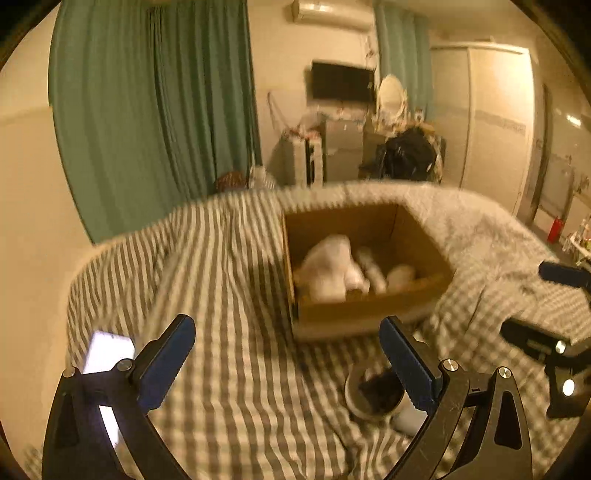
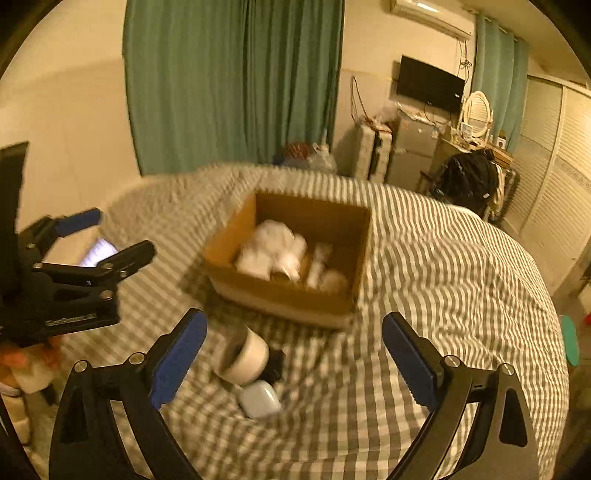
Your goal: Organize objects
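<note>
Between the blue pads of the left tongs (image 1: 288, 363), which stand spread wide and grasp nothing, lies only the striped bedspread (image 1: 229, 266) of the bed. Beside their right pad sits a roll of tape (image 1: 364, 397) lying on its side, with a small dark item (image 1: 376, 384) against it and a pale rounded case (image 1: 408, 421) touching its lower edge. The right tongs (image 2: 295, 360) are likewise released and hold nothing; the same tape roll (image 2: 245, 356), dark item (image 2: 275, 365) and pale case (image 2: 258, 398) rest on the cover between their 2 fingers, nearer the left one. Beyond both sits an open cardboard box (image 1: 369, 310) on the bed, and inside it are several blurred white things (image 1: 332, 266), rolls or bundles whose nature cannot be told. A lit phone (image 1: 107, 350) lies on the cover to the left, near the left tongs, which the right camera shows hovering above that side of the bed. Farther out, green curtains (image 2: 229, 81) hang along the wall, a dark television (image 2: 430, 83) is mounted beside them, an air conditioner (image 1: 332, 13) sits high above, and a black bag (image 2: 467, 177) rests on a chair near pale wardrobe doors (image 1: 495, 118).
</note>
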The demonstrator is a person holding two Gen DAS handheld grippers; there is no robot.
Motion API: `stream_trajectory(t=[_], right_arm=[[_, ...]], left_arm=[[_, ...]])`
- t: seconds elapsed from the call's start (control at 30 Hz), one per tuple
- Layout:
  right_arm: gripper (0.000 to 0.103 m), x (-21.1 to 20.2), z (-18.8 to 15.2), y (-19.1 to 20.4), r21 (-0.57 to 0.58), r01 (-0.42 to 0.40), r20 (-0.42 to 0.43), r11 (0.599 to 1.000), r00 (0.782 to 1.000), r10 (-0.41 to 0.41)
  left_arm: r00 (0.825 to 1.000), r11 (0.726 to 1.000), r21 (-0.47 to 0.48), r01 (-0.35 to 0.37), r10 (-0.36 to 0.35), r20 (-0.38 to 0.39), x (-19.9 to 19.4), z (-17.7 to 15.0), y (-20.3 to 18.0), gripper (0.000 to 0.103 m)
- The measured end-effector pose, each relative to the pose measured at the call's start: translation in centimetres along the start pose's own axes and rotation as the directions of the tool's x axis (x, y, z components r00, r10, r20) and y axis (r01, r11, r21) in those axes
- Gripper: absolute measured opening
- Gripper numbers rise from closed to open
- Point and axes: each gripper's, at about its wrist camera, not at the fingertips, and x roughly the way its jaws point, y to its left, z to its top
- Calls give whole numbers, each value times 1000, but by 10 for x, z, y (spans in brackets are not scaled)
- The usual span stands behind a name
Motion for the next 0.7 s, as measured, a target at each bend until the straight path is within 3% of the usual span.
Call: stream_trajectory(t=[0.1,0.23,0.4,0.7], right_arm=[[96,25,-19,-3,7,30,-39,1000,999,-30],[96,49,-34,-13,38,8,-84,999,996,-5],[96,80,-56,-19,66,14,-158,998,987,-3],[96,92,-64,-27,120,-12,-192,993,981,35]], left_arm=[[995,1000,14,18,-17,-99,28,-25,-9,102],[983,997,30,70,-63,-174,49,-51,-23,102],[955,989,42,143,-126,-269,73,-72,-41,102],[931,968,78,240,-207,-300,80,-77,-58,102]])
